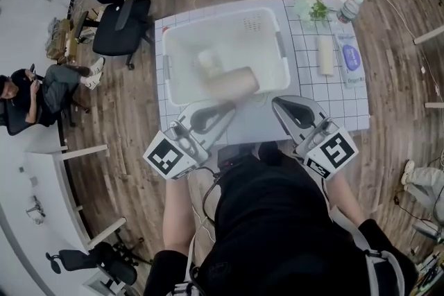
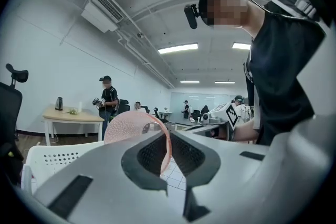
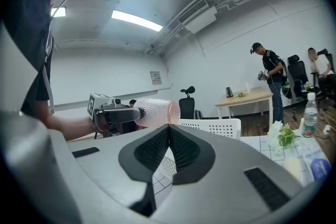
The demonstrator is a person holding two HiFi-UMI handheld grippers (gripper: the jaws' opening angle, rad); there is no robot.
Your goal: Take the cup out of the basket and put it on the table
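Observation:
A pink, bumpy translucent cup (image 1: 233, 83) hangs tilted on its side over the near part of the white basket (image 1: 281, 45), blurred in the head view. My left gripper (image 1: 227, 106) is shut on the cup's rim. In the left gripper view the rim of the cup (image 2: 134, 124) runs down between the two dark pads. From the right gripper view the cup (image 3: 153, 112) sticks out of the left gripper (image 3: 113, 113) above the basket (image 3: 210, 126). My right gripper (image 1: 279, 102) hovers at the table's near edge, right of the cup, shut with nothing between its jaws.
A second pale object (image 1: 208, 60) lies inside the basket. To the basket's right on the gridded table (image 1: 312, 90) are white flowers (image 1: 310, 5), a water bottle (image 1: 349, 7), a white roll (image 1: 325, 54) and a blue-labelled packet (image 1: 352, 59). A black office chair (image 1: 114, 3) stands left.

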